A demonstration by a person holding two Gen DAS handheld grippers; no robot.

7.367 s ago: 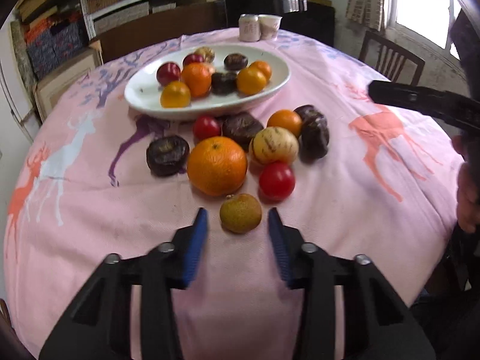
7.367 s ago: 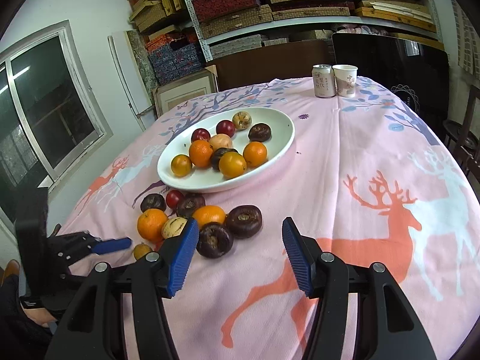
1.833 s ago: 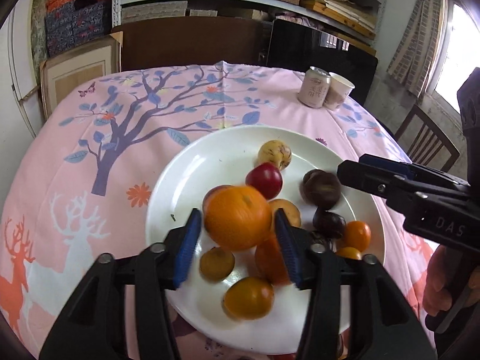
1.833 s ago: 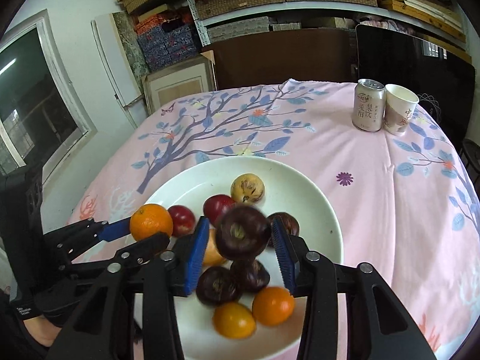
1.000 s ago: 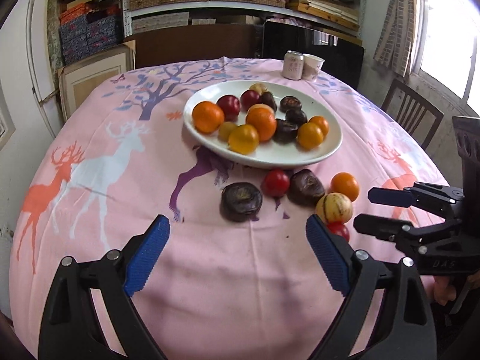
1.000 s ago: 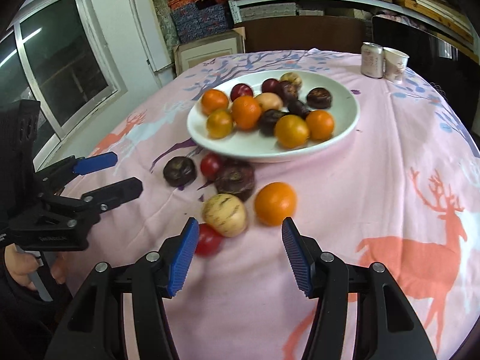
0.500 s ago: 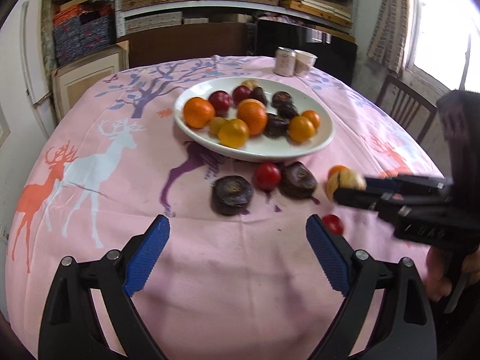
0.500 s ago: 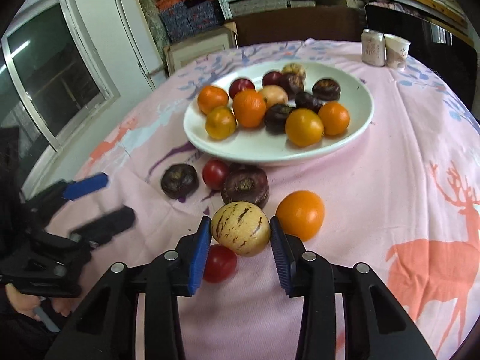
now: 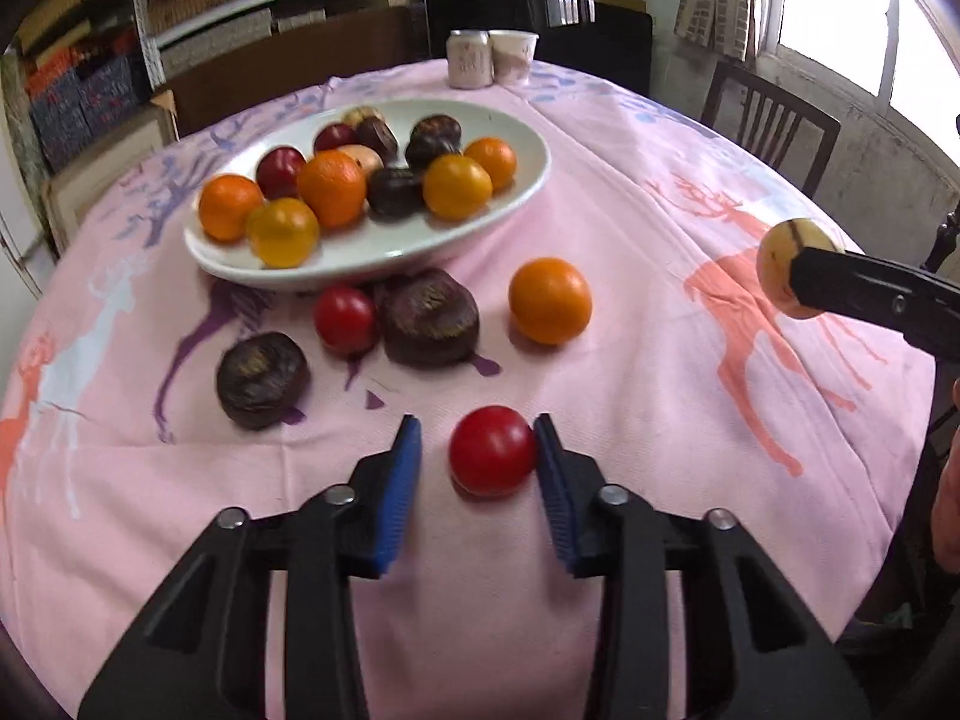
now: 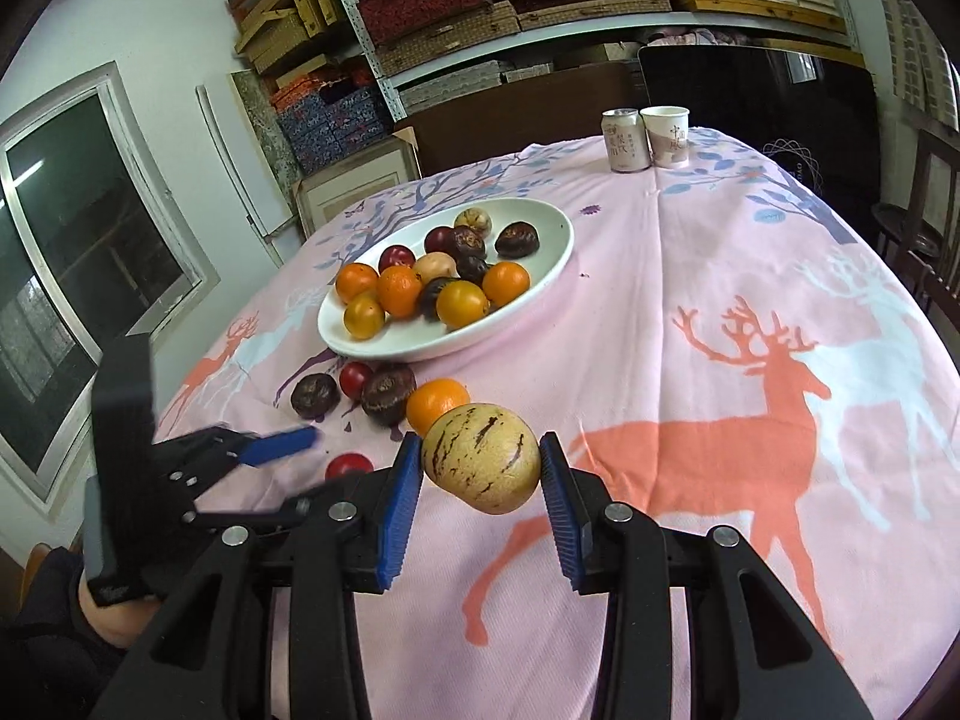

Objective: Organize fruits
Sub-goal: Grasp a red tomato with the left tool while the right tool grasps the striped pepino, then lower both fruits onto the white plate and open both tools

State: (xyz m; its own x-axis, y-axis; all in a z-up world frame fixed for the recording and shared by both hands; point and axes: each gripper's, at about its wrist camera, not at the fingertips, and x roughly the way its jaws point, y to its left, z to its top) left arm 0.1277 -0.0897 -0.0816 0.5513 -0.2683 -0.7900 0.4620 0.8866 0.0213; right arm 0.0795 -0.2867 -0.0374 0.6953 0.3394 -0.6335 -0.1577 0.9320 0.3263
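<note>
— What lies around us?

— Our left gripper (image 9: 477,456) has just been closing around the red fruit (image 9: 492,451) on the pink cloth (image 9: 660,312); only one pad touches. Beyond sit two dark fruits, another red one, an orange (image 9: 549,300), then the full white plate (image 9: 384,249).

— Any open room?

— Bare cloth rightward. Our right gripper (image 10: 480,471) is clamped on the striped yellow fruit (image 10: 481,459), raised above the table.
</note>
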